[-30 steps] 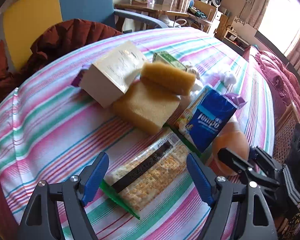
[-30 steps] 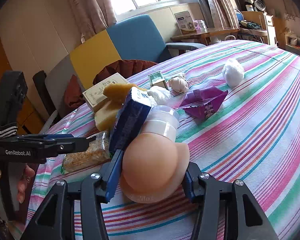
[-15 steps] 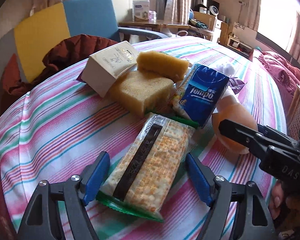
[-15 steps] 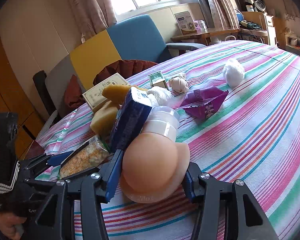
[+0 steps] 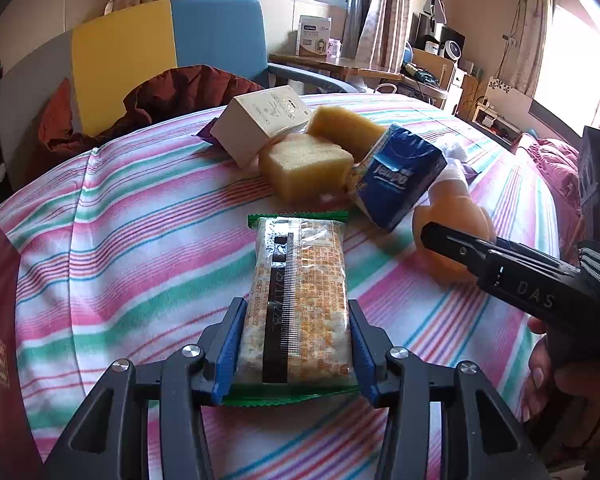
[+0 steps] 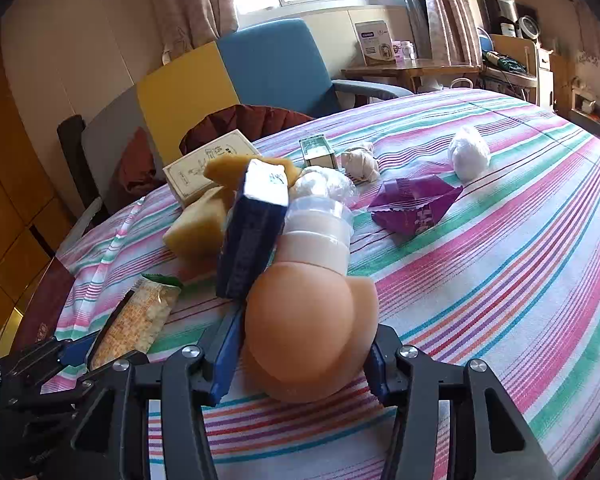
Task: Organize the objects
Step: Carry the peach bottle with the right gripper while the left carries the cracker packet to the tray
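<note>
Between the left gripper's [image 5: 296, 354] clenched jaws, the cracker packet [image 5: 300, 300]; right gripper [image 6: 302, 360] jaws clamped around the peach-coloured bottle [image 6: 308, 320].

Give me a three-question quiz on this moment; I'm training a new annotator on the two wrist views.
1. True or false: the left claw grips the cracker pack by its long sides.
2. What does the right claw hold? A) the purple wrapper B) the peach bottle C) a sponge
3. Fill in: the blue tissue pack leans against the ____.

Key: 1 true; 2 B; 3 bottle.
</note>
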Action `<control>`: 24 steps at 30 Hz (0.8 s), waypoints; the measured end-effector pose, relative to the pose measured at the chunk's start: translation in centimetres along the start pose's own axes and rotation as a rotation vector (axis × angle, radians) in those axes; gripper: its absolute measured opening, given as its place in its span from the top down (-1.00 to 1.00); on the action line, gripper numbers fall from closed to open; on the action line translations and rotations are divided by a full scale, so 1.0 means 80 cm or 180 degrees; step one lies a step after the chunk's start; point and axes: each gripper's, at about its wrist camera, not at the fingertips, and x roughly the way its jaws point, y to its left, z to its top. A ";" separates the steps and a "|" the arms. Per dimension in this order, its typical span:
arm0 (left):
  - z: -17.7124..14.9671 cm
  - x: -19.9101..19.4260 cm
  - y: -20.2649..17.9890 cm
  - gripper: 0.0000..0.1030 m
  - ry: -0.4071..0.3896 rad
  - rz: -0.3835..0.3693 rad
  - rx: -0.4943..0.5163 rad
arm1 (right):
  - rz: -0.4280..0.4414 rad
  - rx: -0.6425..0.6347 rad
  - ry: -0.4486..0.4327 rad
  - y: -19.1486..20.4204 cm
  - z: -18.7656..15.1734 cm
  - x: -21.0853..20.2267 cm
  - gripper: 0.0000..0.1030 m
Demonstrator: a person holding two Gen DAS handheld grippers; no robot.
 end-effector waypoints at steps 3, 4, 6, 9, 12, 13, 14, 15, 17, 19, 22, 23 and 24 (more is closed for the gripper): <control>-0.007 -0.008 0.005 0.08 -0.0017 -0.0057 -0.0049 | 0.0036 0.0079 0.0060 0.001 -0.006 -0.012 0.05; -0.009 -0.012 0.005 0.08 -0.0019 -0.0059 -0.0059 | 0.0073 0.0107 0.0096 0.002 -0.010 -0.015 0.06; -0.015 -0.021 0.005 0.08 -0.0028 -0.0049 -0.0062 | 0.0147 0.0084 0.0135 0.007 -0.016 -0.022 0.08; -0.025 -0.036 0.008 0.08 -0.0042 -0.0088 -0.0162 | 0.0231 -0.0035 0.0208 0.021 -0.026 -0.030 0.09; -0.037 -0.054 0.012 0.08 -0.0091 -0.0089 -0.0233 | 0.0322 -0.0099 0.0266 0.036 -0.034 -0.034 0.09; -0.040 -0.061 0.013 0.08 -0.0121 -0.0077 -0.0233 | 0.0337 -0.0122 0.0281 0.041 -0.036 -0.034 0.09; -0.043 -0.069 0.013 0.08 -0.0157 -0.0056 -0.0222 | 0.0355 -0.0147 0.0294 0.046 -0.038 -0.034 0.09; -0.046 -0.080 0.013 0.08 -0.0205 -0.0044 -0.0202 | 0.0389 -0.0178 0.0313 0.052 -0.040 -0.034 0.09; -0.048 -0.101 0.016 0.08 -0.0310 -0.0010 -0.0198 | 0.0467 -0.0234 0.0351 0.064 -0.043 -0.034 0.09; -0.049 -0.118 0.025 0.08 -0.0401 0.0012 -0.0267 | 0.0569 -0.0313 0.0394 0.078 -0.047 -0.034 0.09; -0.052 -0.149 0.046 0.08 -0.0540 0.0149 -0.0447 | 0.0648 -0.0468 0.0421 0.099 -0.052 -0.035 0.09; -0.053 -0.158 0.054 0.08 -0.0578 0.0225 -0.0504 | 0.0674 -0.0512 0.0425 0.104 -0.052 -0.035 0.09; -0.054 -0.167 0.061 0.08 -0.0606 0.0294 -0.0546 | 0.0708 -0.0551 0.0429 0.109 -0.051 -0.036 0.09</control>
